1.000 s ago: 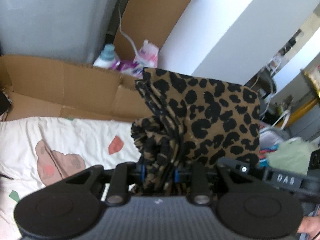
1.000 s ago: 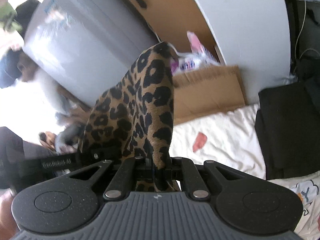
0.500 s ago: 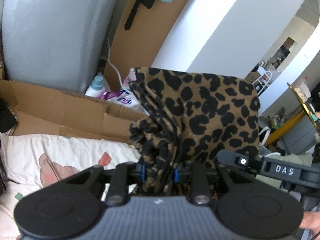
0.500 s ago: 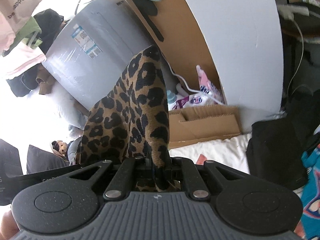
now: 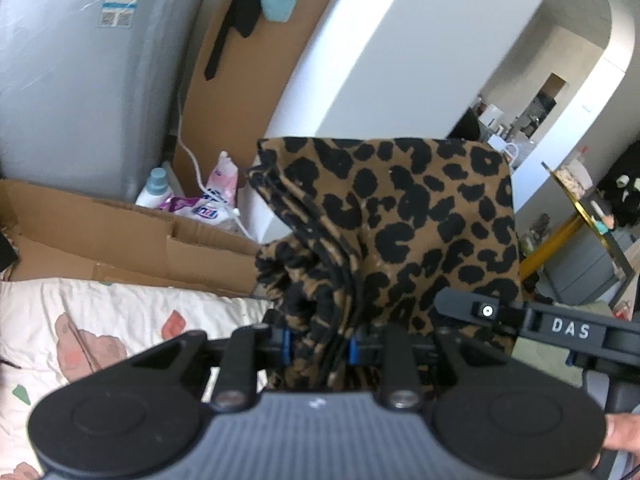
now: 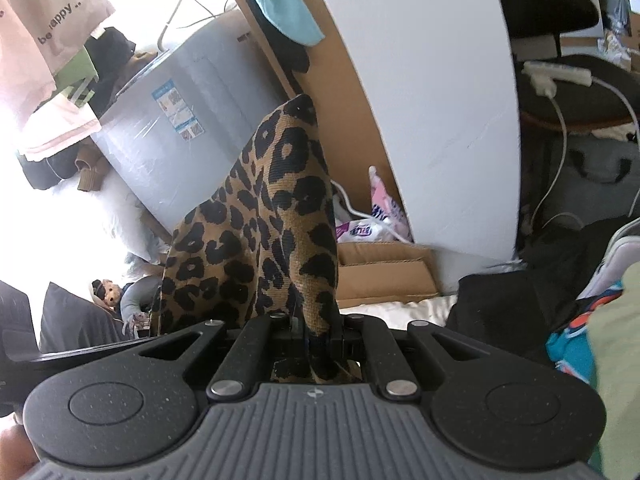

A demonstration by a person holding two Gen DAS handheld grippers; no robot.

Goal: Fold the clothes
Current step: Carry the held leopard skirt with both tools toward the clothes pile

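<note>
Since the earlier frames both grippers have risen and tilted upward, so that less of the patterned bed sheet and more of the wall and hanging clothes fill each view, while the garment stays pinched. The left gripper [image 5: 318,350] is clamped on a thick, bunched stack of the brown-and-black leopard-print fabric garment [image 5: 404,220], which stands above its fingers in several folded layers. The right gripper [image 6: 318,334] is closed on a thinner edge of the same garment [image 6: 276,216], the cloth rising to a point before it. The garment is held in the air between the two tools, above the white bed sheet with pink and green shapes [image 5: 104,316]. Behind lie a flattened brown cardboard box [image 5: 132,236], a grey plastic-wrapped appliance [image 5: 88,80] and a white curved wall panel [image 6: 432,100].
</note>
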